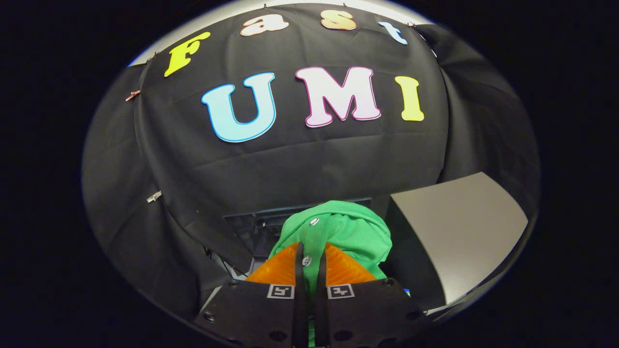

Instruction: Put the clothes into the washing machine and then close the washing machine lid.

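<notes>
shirt pinched in the gripper, washer stuff behind it

The gripper (309, 258) has its two fingers squeezed together on a fold of the shirt (348, 232), which bunches up between and just ahead of them. One button (306, 261) sits right in the gap between the fingers, another button (314, 221) further up. Behind the shirt there's an opening (251, 227), off to its left. A slanted panel (454, 227) sits right of the shirt. Booth wall (290, 164) is behind it all.

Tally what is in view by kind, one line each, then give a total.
Green garment, with buttons, pinched between the fingers of the gripper: 1
Grey washing machine lid, raised beside the garment: 1
Gripper, shut on the garment: 1
Total: 3
</notes>
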### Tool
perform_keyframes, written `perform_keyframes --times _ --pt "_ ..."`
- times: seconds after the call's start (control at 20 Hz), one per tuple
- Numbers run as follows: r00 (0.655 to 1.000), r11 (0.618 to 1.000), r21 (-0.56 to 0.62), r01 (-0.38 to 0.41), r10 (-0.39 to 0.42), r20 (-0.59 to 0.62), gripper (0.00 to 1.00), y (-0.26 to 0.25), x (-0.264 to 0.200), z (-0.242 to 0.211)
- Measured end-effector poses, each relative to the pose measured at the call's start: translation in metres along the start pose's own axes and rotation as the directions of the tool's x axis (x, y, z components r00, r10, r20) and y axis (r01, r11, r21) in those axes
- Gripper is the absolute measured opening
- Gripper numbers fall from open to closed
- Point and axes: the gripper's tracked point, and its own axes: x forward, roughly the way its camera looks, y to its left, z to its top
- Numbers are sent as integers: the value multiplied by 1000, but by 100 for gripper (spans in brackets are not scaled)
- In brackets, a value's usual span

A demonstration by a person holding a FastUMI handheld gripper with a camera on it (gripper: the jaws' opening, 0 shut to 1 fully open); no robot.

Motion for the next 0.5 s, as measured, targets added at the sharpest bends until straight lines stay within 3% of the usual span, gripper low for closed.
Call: perform_keyframes --times 0.5 --pt "993 999 -39 21 -25 -116 10 -9 86 -128"
